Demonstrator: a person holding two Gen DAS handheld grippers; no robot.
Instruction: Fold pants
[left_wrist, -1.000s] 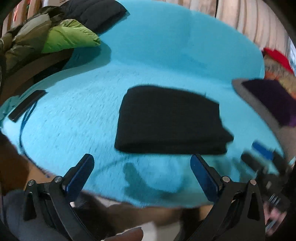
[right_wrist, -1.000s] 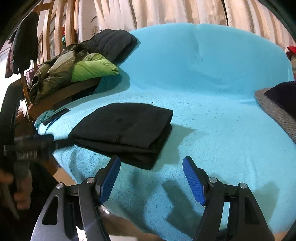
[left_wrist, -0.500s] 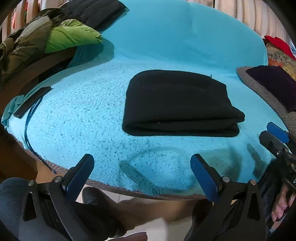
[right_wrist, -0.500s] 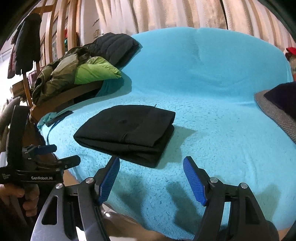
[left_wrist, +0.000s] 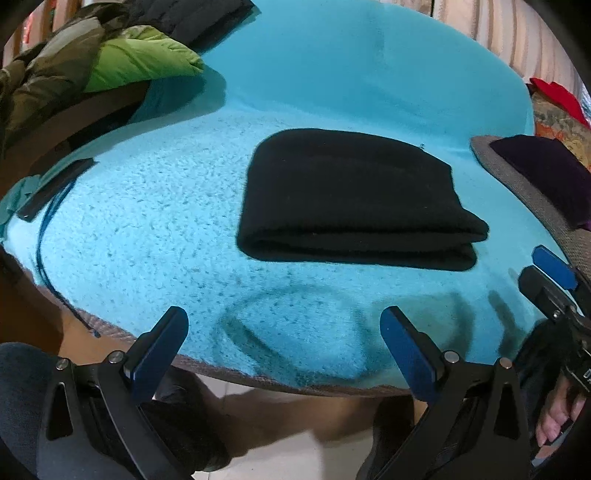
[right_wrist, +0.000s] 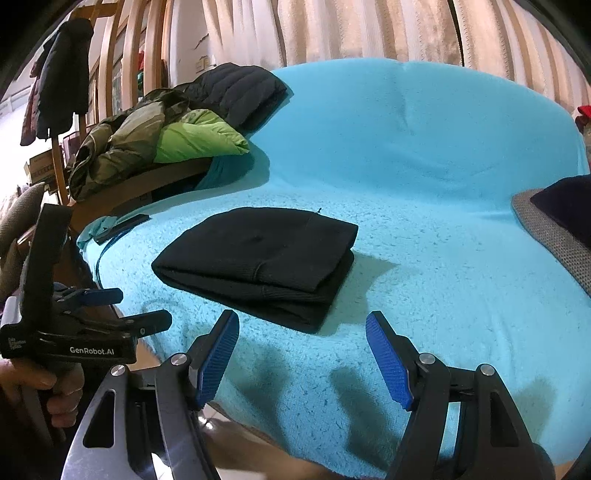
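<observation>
The black pants (left_wrist: 354, 199) lie folded into a compact rectangle on the turquoise fleece-covered sofa seat (left_wrist: 155, 229); they also show in the right wrist view (right_wrist: 258, 266). My left gripper (left_wrist: 284, 339) is open and empty, held back over the seat's front edge, well short of the pants. My right gripper (right_wrist: 303, 354) is open and empty, just in front of the pants' near right corner. The left gripper (right_wrist: 122, 306) shows at the left of the right wrist view, and the right gripper (left_wrist: 550, 269) shows at the right edge of the left wrist view.
A pile of jackets (right_wrist: 166, 136), green, olive and black, sits on the sofa's left wooden arm. A dark flat strap (left_wrist: 55, 188) lies at the seat's left edge. A grey cushion with dark purple cloth (left_wrist: 546, 177) lies at the right. Curtains (right_wrist: 369, 29) hang behind.
Both grippers have drawn back a little from the folded pants, towards the seat's front edge. The pants have not moved. Both grippers stay open.
</observation>
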